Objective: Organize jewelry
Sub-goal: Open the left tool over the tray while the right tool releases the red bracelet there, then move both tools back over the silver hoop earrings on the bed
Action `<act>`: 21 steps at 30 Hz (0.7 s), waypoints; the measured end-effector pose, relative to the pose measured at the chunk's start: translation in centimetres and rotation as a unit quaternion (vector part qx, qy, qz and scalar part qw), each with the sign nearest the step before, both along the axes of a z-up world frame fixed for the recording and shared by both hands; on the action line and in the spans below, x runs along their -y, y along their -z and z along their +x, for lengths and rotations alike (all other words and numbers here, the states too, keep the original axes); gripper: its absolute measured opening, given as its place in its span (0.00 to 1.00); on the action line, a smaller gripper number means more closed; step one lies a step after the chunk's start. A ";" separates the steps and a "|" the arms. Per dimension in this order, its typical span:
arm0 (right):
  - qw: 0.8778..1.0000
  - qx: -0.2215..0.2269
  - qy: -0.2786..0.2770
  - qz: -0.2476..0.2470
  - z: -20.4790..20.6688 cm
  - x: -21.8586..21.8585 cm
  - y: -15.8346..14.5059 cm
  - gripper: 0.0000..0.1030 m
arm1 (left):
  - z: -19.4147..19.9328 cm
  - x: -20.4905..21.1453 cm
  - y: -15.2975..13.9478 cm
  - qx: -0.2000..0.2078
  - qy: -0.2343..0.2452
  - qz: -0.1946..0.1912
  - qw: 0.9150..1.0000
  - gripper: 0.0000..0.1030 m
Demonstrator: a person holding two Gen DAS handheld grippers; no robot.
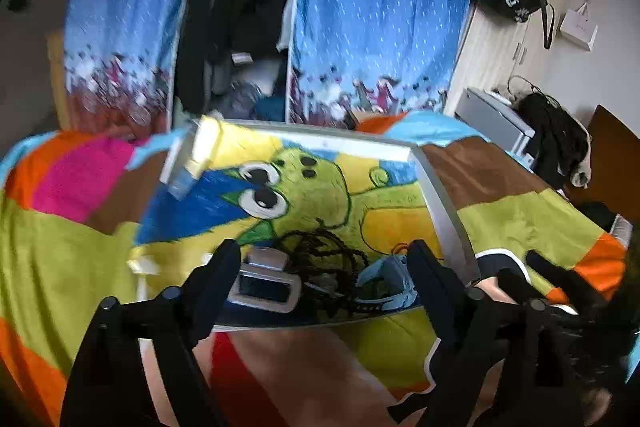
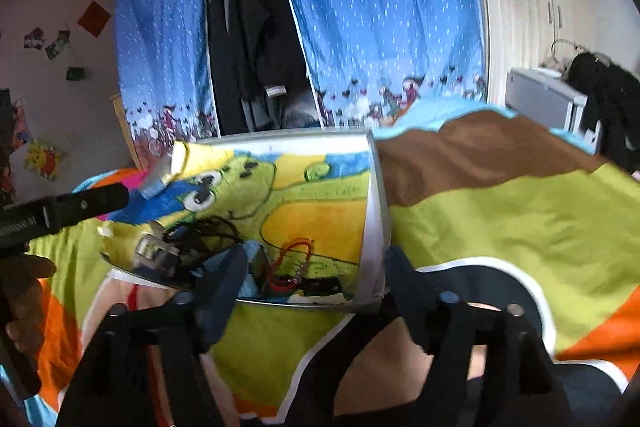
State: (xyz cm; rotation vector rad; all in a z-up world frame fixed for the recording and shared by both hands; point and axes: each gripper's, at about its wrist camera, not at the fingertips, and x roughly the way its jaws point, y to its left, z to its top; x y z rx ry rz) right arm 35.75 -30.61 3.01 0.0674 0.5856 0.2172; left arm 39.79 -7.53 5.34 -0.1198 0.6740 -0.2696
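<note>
Silver-rimmed clear tray (image 1: 444, 211) lay on bright cartoon blanket (image 1: 60, 259). Dark beaded necklace (image 1: 324, 255), silver box (image 1: 266, 281) and red cord bracelet (image 2: 294, 259) sat at tray's near edge. Left gripper (image 1: 324, 277) hovered just behind necklace, fingers spread apart, empty. Right gripper (image 2: 316, 287) straddled tray's near right corner, fingers apart.

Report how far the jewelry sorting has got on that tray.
Done: nothing looks sorted. The dark beaded strand, the silver case and the red bracelet lie bunched at the near end of the white tray.
In hand: nothing. The left gripper and the right gripper both hover open over the heap.
Left: picking each piece out and placing it.
</note>
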 end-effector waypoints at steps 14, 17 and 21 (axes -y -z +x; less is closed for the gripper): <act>0.997 0.069 -0.030 0.003 -10.9 -2.1 -7.3 1.00 | -12.9 -2.9 -4.6 0.111 -0.016 0.033 0.993 0.96; 0.996 0.079 -0.031 -0.004 -13.5 -3.0 -8.0 1.00 | -15.7 -3.8 -4.6 0.115 -0.018 0.031 0.993 0.96; 0.995 0.093 -0.037 -0.010 -16.6 -3.8 -8.3 1.00 | -18.5 -5.1 -4.5 0.118 -0.022 0.032 0.992 0.96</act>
